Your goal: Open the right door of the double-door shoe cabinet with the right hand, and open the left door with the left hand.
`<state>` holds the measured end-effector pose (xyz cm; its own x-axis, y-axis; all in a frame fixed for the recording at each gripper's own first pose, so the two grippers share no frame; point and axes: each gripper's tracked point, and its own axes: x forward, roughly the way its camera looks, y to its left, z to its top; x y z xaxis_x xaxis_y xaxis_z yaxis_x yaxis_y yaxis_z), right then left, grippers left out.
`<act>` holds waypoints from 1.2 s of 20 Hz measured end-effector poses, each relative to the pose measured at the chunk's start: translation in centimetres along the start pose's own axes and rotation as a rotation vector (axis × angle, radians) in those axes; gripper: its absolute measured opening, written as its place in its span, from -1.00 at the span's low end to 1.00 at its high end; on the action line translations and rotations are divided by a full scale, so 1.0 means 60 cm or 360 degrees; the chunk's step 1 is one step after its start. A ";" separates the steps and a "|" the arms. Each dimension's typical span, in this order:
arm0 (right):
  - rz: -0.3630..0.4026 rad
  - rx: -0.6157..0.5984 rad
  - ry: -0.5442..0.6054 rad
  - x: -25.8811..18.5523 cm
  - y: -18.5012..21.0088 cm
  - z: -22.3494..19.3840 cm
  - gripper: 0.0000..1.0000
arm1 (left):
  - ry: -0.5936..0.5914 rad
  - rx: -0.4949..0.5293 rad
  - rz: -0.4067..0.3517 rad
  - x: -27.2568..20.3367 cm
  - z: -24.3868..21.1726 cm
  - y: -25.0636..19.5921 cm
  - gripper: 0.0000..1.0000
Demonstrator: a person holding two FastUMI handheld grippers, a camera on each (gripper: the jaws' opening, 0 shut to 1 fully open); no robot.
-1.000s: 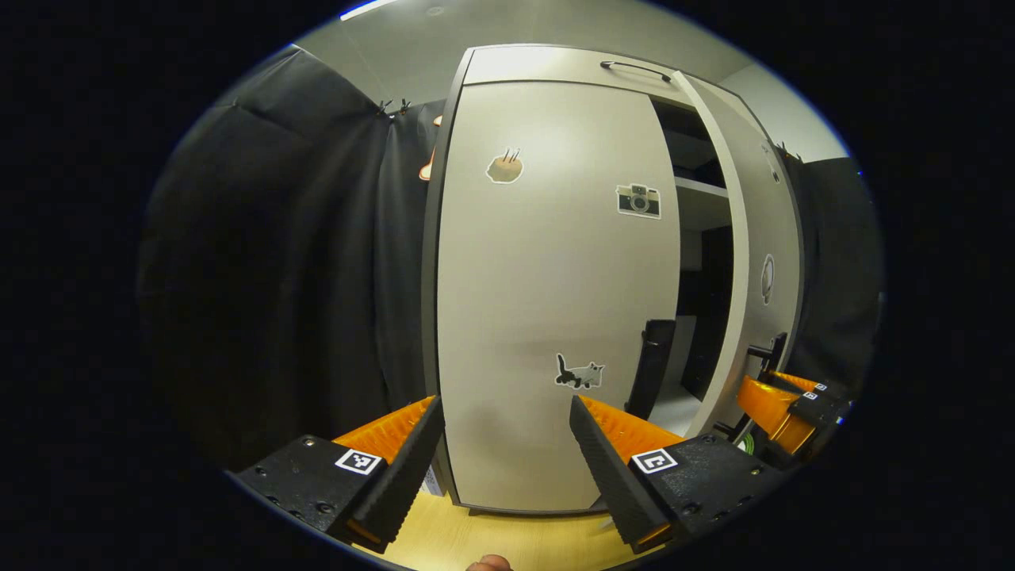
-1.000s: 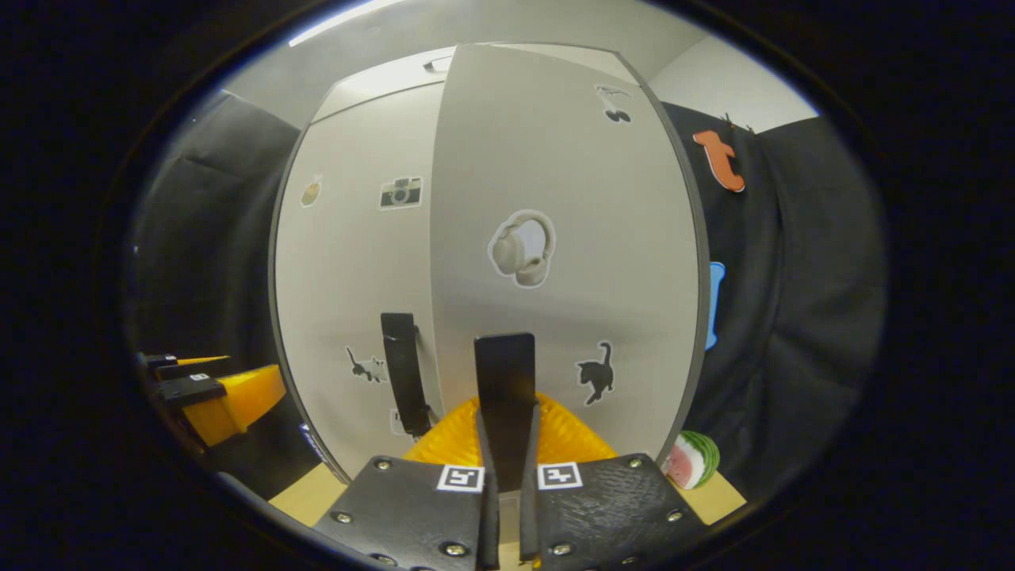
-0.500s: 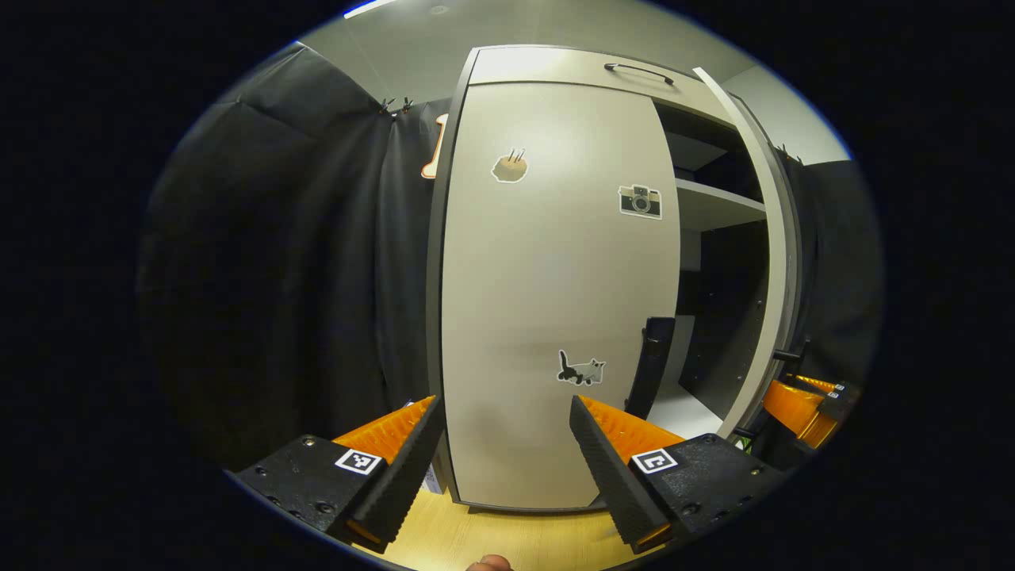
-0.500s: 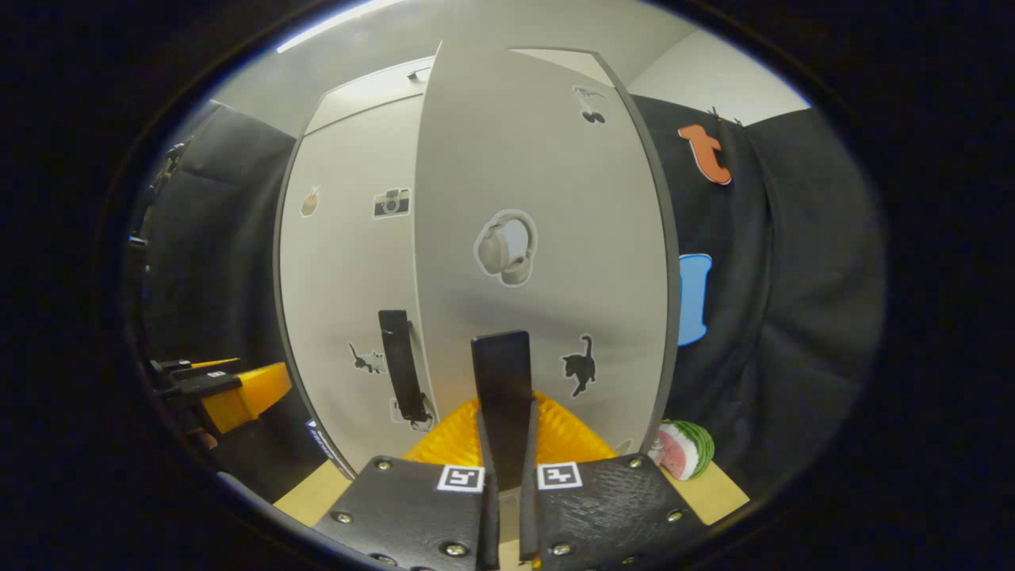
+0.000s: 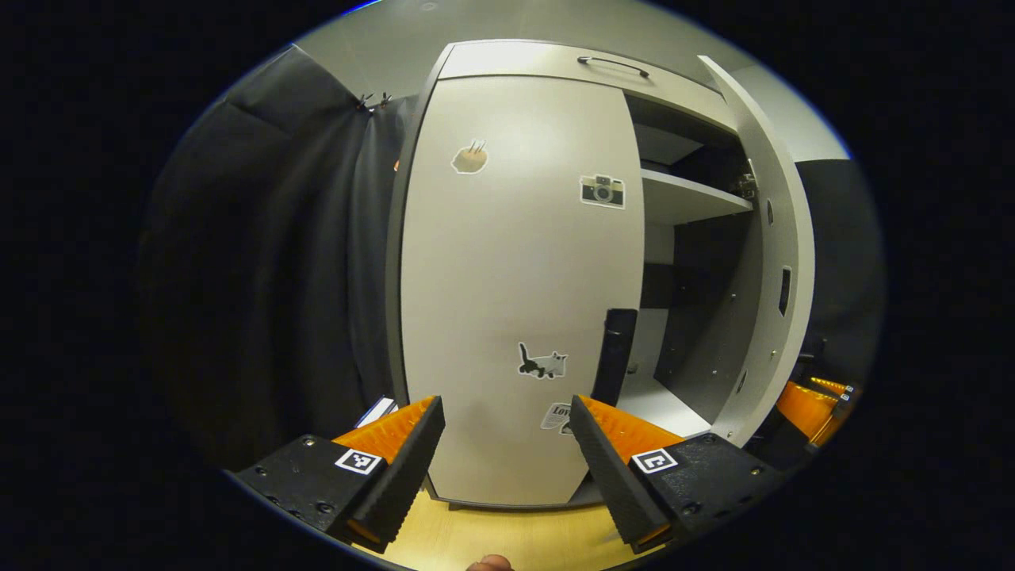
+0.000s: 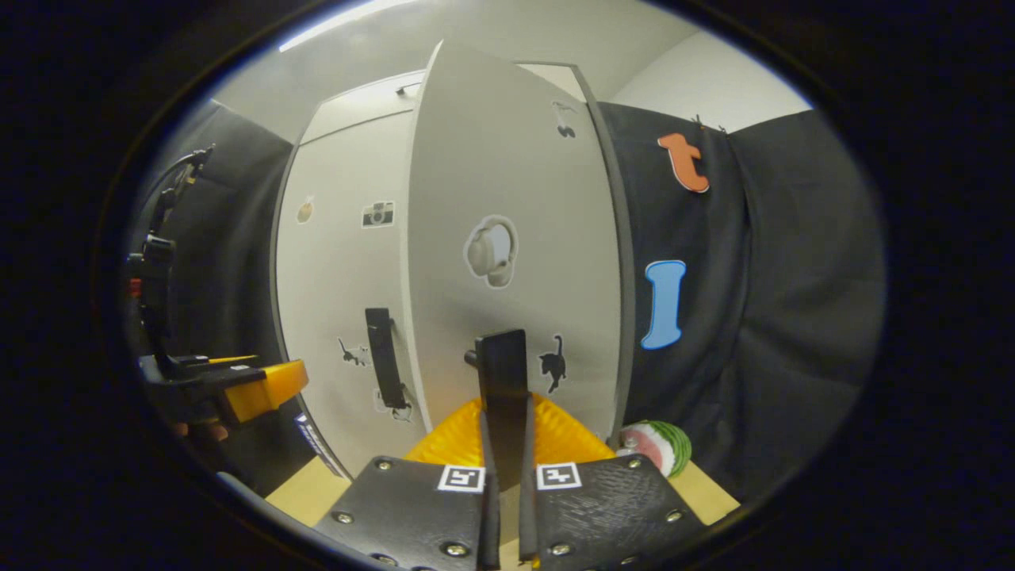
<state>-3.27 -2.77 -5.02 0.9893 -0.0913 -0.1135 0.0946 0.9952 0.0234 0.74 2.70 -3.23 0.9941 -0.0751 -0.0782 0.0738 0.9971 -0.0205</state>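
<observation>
The right door (image 5: 761, 262) stands swung wide, its handle (image 6: 501, 381) pinched between the right gripper (image 6: 505, 468)'s pressed-together jaws; judging by that, the pull should follow the hinge's arc, not straight back. The left door (image 5: 515, 277) stays closed, its handle (image 5: 617, 357) just ahead of the left gripper (image 5: 507, 444), whose jaws are spread wide and empty.

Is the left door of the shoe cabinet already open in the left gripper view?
No, the left door sits flush and closed, while the right door stands swung out.
</observation>
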 end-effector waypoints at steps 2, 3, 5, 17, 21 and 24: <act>-0.0032 0.0003 -0.0008 -0.014 -0.019 0.003 -0.82 | 0.0003 0.0003 -0.0032 -0.001 -0.003 -0.015 0.97; -0.0049 -0.0006 -0.0011 -0.019 -0.028 0.003 -0.82 | 0.0004 0.0004 -0.0044 -0.002 -0.005 -0.022 0.97; -0.0087 -0.0010 -0.0018 -0.028 -0.047 0.003 -0.82 | 0.0010 0.0005 -0.0070 -0.001 -0.008 -0.037 0.98; -0.0433 -0.0002 -0.0091 -0.069 -0.218 0.018 -0.84 | 0.0054 0.0043 -0.0206 0.017 -0.028 -0.114 0.98; -0.0330 0.0081 -0.0085 -0.078 -0.256 0.024 -0.81 | 0.0066 0.0059 -0.0213 0.033 -0.036 -0.134 0.96; -0.0278 0.0107 -0.0088 -0.081 -0.275 0.024 -0.97 | 0.0073 0.0070 -0.0202 0.048 -0.039 -0.144 0.98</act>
<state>-9.48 -18.80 -3.41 0.9617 -0.2658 -0.0671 0.2705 0.9598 0.0749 2.80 -6.17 -5.61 0.9720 -0.2001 -0.1233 0.2029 0.9791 0.0103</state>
